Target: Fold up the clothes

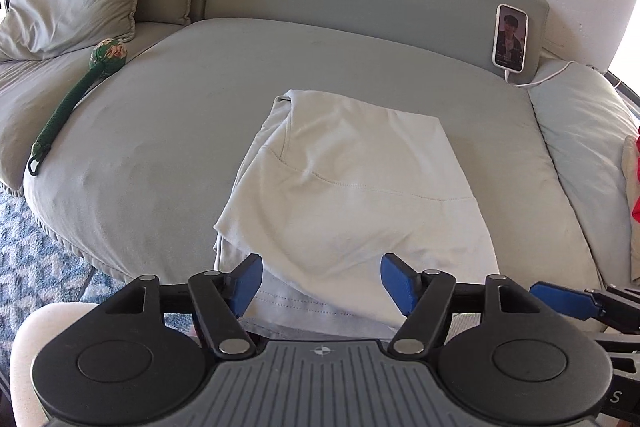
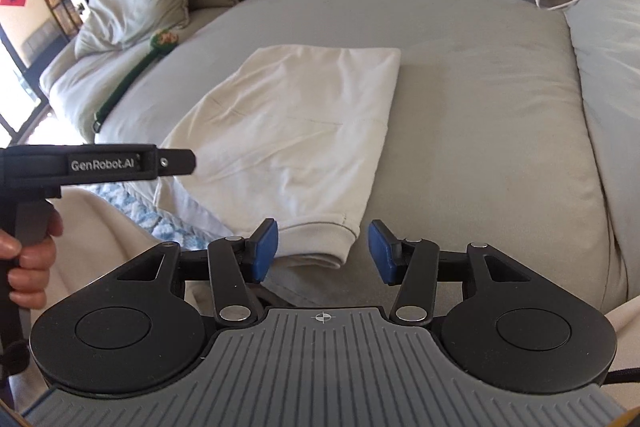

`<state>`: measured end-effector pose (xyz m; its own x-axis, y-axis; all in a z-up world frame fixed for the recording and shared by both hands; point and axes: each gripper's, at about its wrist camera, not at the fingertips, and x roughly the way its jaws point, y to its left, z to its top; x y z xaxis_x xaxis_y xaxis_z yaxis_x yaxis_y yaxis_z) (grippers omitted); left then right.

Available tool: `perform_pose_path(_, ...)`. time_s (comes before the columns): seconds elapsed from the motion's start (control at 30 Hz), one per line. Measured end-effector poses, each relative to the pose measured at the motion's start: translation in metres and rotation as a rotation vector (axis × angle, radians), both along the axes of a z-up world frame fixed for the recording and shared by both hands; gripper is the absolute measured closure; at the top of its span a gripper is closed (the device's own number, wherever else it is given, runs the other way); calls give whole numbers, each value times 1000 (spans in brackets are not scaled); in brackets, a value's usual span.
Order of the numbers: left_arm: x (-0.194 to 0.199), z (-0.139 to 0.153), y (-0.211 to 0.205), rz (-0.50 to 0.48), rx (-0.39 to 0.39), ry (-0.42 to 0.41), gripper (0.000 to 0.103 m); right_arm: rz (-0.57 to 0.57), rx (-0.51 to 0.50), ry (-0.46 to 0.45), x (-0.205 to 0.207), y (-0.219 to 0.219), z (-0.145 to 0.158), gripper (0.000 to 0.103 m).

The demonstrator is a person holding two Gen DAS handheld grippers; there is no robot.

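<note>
The garment, a pale cream top already doubled over, lies flat on the grey sofa seat cushion, its near hem right at the cushion's front edge. I take the cushion as my landmark: the phone leans against the backrest at its far right corner, and the green mallet-like toy lies along its left seam, both well apart from the cloth.

My left gripper hangs over the near hem, jaws apart, blue pads clear of the fabric, nothing pinched. My right gripper sits at the cushion's front edge too, jaws apart either side of the ribbed cuff corner, not pressing on it. In the right wrist view the person's hand wraps the left tool's handle, out past the cushion's front left side.

Both tools tilt steeply down toward the cloth, side by side.

My read: the fold looks laid and released. To finish it well I'd want each pad pair to bite one near corner, catching all layers, then lift evenly and carry toward the backrest, keeping the edges square. The left side shows stacked layers slightly offset; I'd pinch deep enough there or the lower layer may slip out.
</note>
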<state>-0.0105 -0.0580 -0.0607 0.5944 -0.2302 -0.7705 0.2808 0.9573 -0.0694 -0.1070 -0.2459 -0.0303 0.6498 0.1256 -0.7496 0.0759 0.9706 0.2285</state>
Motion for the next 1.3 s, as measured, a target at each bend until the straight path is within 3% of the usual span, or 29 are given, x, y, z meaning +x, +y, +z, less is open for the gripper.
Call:
perform_pose_path(0.1,6,-10,-3,16,6,12,37,7,-16,-46,4,8,1,52)
perform_pose_path(0.17,11,-19,-6,17,28,41,37,26,-29,-50,11,14,-5,61)
perform_pose_path(0.3,11,-30,-12,28,108,74,37,25,-39,41,23,17,-23,63)
perform_pose_path(0.4,3,-24,-6,41,93,62,36,46,-42,72,21,17,-19,56)
perform_pose_path(0.43,0,-20,-4,50,84,54,35,33,-29,89,19,15,-16,47)
perform_pose_path(0.47,-3,-16,-2,59,76,45,34,9,-8,93,16,10,-13,45)
perform_pose_path(0.53,-7,-9,-1,61,79,35,18,-28,30,77,10,1,-6,40)
perform_pose_path(0.57,-9,-6,-1,60,77,32,13,-43,40,72,8,-3,-2,30)
perform_pose_path(0.67,-16,1,-2,58,67,20,10,-93,36,48,2,-11,9,14)
perform_pose_path(0.9,-26,8,-9,62,85,-5,6,-141,-185,34,-2,-1,27,9)
perform_pose_path(1.3,-29,13,1,89,24,3,6,-140,-115,15,-12,-6,32,9)
